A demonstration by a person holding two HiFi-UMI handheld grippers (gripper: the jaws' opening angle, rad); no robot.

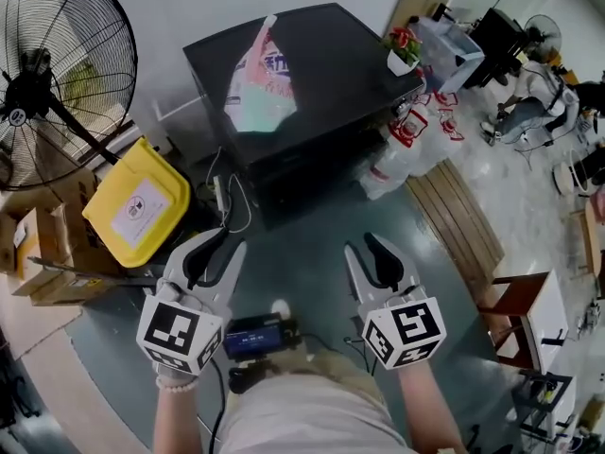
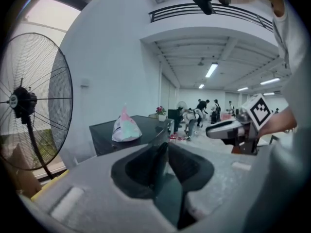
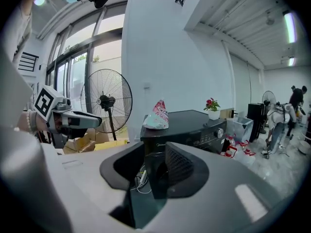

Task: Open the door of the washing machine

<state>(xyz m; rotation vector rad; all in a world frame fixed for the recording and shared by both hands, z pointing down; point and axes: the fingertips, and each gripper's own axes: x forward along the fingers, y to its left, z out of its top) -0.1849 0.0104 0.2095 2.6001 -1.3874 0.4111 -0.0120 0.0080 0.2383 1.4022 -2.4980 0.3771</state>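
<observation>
Grey-green floor spreads through a busy workshop, where the black washing machine (image 1: pixel 331 60) stands straight ahead, just beyond both tools and touched by neither. A pink and pale-green bag (image 1: pixel 260 83) lies on its lid, and a small potted plant (image 1: pixel 405 50) with red flowers sits at the lid's right corner. Its front is mostly hidden, so I cannot tell how the door stands. The left gripper (image 1: pixel 216 244) and the right gripper (image 1: pixel 367 246) are held side by side, pointing at the machine. Each has its jaws apart with nothing between them, the left pair by a narrower gap. A big pedestal fan (image 1: pixel 57 74), a yellow bin (image 1: pixel 137 204) and cardboard boxes (image 1: pixel 33 244) stand to the left. White bags with red print (image 1: pixel 406 149) lie at the machine's right.
</observation>
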